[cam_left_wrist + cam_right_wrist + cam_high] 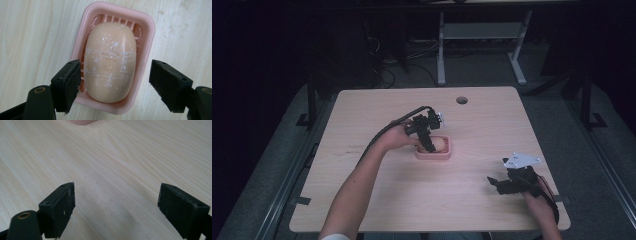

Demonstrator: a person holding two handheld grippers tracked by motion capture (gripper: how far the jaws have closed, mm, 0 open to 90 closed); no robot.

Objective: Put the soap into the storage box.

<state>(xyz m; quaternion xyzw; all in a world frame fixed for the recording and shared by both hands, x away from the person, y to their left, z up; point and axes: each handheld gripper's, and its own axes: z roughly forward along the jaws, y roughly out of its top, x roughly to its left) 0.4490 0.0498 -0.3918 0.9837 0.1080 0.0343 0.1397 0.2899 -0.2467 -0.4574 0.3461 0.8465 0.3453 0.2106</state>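
Note:
A peach bar of soap (110, 60) speckled with white lies in a pink ribbed soap dish (147, 27) near the middle of the wooden table (377, 190). My left gripper (115, 85) points down over the dish (433, 155) and is open. Its pads stand on either side of the soap's near end, the left one close to it and the right one well apart. In the high view the left gripper (427, 142) covers part of the soap (441, 144). My right gripper (499, 184) rests low over bare wood at the front right, open (116, 207) with nothing between its pads. A corner of the dish (81, 122) shows at the top of the right gripper view.
A round cable hole (461, 100) sits near the table's far edge. Beyond the table stand a white desk frame (482, 31) and loose cables on the grey floor. The table's right front corner is close to the right hand.

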